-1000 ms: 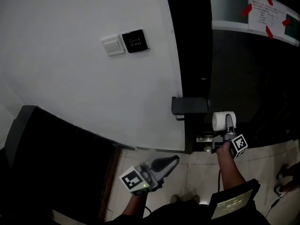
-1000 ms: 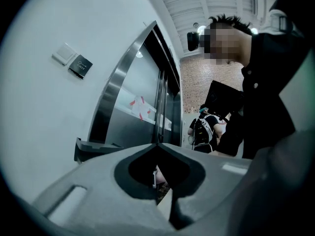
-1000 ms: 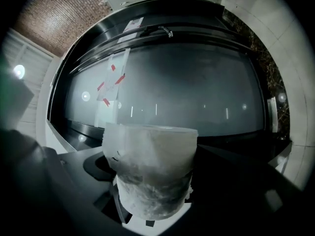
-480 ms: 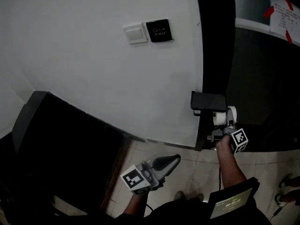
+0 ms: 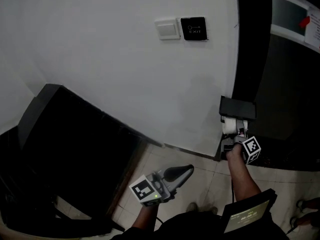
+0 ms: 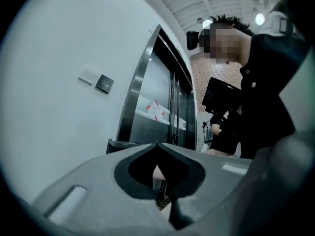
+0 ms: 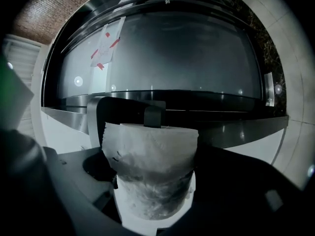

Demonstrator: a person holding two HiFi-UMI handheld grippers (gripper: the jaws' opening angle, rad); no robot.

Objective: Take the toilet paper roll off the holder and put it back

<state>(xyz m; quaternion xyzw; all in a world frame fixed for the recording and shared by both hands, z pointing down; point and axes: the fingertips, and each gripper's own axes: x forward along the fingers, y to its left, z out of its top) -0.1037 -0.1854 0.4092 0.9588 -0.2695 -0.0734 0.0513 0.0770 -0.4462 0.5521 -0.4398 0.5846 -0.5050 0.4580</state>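
Right now, the right gripper has its jaws spread wide and pressed against both sides of the toilet paper roll, which fills the gap between them; the roll's top edge sits just under the black holder on the wall, though I cannot tell whether it hangs on the holder. In the head view this pair is at the right of the frame, with the roll directly below the holder, beside the dark door frame. The left gripper hangs low at the bottom centre over the tiled floor, well apart from the roll; its jaws meet at the tips with nothing held. Up on the white wall sit a switch plate and an exit button.
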